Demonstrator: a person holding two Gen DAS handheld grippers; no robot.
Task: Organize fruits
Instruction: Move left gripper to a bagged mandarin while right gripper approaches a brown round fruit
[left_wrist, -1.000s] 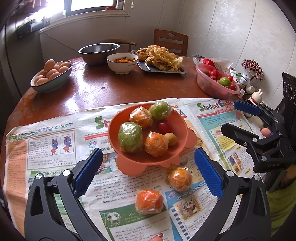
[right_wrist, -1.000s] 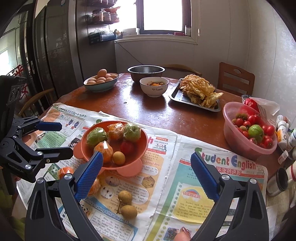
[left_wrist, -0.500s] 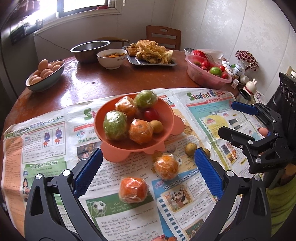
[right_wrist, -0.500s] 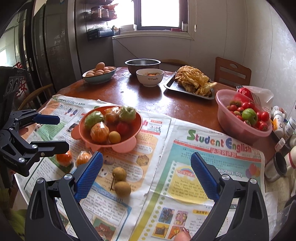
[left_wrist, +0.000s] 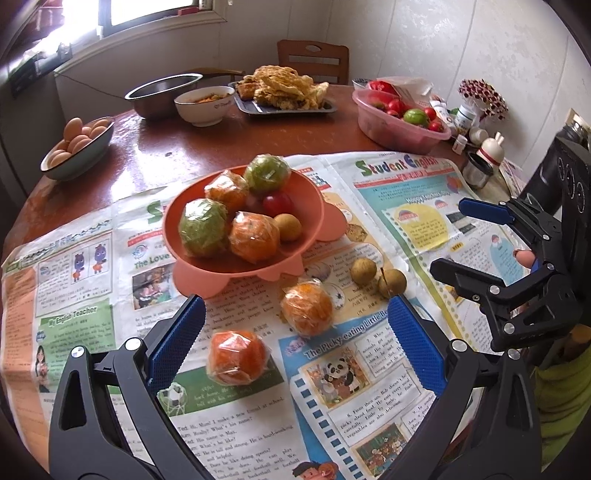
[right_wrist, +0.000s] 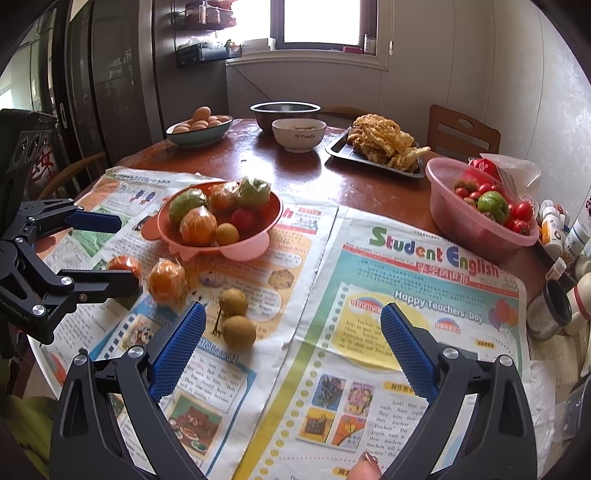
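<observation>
Both tongs hang released and empty above the newspaper-covered counter (left_wrist: 155, 147): the left tongs (left_wrist: 291, 332) over two wrapped oranges (left_wrist: 236, 356), the right tongs (right_wrist: 291, 332) beside two longans (right_wrist: 238, 330). The orange bowl (left_wrist: 314, 206) behind holds more wrapped fruit.

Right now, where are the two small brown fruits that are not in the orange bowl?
The two small brown fruits lie on the newspaper, in front of the orange bowl, right of a wrapped orange, near the right gripper's left finger.
</observation>
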